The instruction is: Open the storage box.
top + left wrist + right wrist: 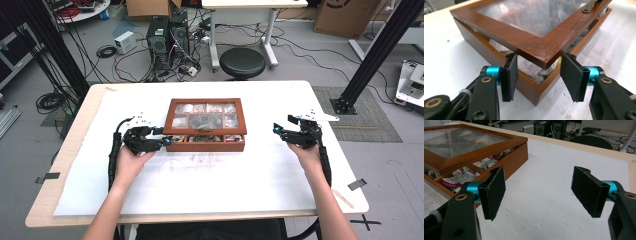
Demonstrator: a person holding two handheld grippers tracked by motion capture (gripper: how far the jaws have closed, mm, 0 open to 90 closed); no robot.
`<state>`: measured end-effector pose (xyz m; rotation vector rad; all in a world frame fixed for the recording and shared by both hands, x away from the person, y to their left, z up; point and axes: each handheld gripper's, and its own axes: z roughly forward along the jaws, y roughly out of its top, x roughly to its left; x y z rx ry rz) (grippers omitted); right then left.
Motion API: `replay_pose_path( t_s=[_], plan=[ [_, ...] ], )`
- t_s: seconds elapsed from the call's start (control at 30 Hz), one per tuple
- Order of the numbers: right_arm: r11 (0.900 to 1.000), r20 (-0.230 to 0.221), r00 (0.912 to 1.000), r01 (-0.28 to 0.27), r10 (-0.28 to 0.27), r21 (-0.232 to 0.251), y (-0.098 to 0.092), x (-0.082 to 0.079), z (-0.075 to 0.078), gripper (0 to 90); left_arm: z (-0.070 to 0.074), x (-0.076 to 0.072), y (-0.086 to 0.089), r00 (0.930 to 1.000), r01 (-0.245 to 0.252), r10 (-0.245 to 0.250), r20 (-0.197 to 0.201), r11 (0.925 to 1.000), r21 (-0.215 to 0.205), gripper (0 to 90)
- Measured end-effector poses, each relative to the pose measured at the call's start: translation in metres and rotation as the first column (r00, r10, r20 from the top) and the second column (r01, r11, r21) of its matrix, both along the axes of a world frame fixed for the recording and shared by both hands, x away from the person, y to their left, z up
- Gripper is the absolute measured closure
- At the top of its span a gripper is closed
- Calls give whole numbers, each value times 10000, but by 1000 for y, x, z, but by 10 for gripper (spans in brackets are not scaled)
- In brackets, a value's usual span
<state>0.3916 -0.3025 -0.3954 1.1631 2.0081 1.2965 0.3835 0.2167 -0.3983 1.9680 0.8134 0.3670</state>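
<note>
**Left gripper pinches the lid corner of the box**

High view: a wooden box [205, 125] with a glass lid [205, 116] sits at the centre of the white table [250, 175], its lid raised a little at the front. The left gripper [161, 142], left of centre, meets the box's front left corner. The right gripper [276, 128] hovers right of centre, well apart from the box. Packets [231, 138] show through the front gap.

Left gripper view: here the grip is clear. The left gripper [539, 75] has its pads pressed on the two edges of the lid's corner [544, 58], low in the centre of the frame. The lid [529, 15] is tilted above the box [486, 47], and a metal handle [590, 7] shows at the upper right.

Right gripper view: the right gripper [537, 191] stands spread wide over bare table [544, 202], nothing between the pads. The box [516, 157] lies at the upper left, its lid [461, 141] ajar, with red-and-white packets [461, 173] in the compartments beneath.
</note>
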Motion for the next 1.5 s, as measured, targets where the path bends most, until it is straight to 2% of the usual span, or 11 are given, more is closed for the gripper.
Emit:
replay_pose_path(
  t_s=[0.2,0.33,0.43,0.57,0.77,0.9,1.07,1.2,1.23,1.4,1.5],
  plan=[
    [10000,25,10000,29,-29,3,0,0,0,280,6,-1,-2,9993,-375,375,-9,9988,-300,480],
    [10000,16,10000,54,-54,-27,0,0,0,280,12,-1,-4,9972,-731,738,98,9953,-634,480],
    [10000,-42,10000,55,-55,-48,1,0,0,281,13,-1,-4,9962,-850,862,157,9942,-659,479],
    [9999,-60,10000,38,-39,-106,2,0,-1,281,21,2,-6,9952,-929,940,269,9949,-403,477],
    [9999,-66,9999,109,-109,-67,1,0,0,281,28,4,-8,9938,-1048,1058,357,9941,-275,470],
    [9999,-55,9999,134,-134,-49,1,-1,0,280,32,4,-8,9897,-1219,1258,678,9908,-594,463],
    [9999,-85,9999,122,-122,-60,2,0,0,280,38,7,-11,9895,-1248,1270,694,9916,-352,455],
    [9999,-76,9999,81,-82,-91,2,0,-1,280,44,11,-12,9877,-1291,1319,843,9909,-381,452],
    [9999,-79,9999,92,-92,-85,2,0,-1,281,45,13,-12,9867,-1321,1366,876,9897,-557,452],
    [9999,-97,9999,100,-101,-61,2,0,-1,280,45,18,-11,9873,-1362,1417,723,9878,-755,452],
    [9999,-73,9999,89,-89,-65,2,0,-1,281,52,21,-12,9860,-1401,1451,826,9881,-640,455]
  ],
)
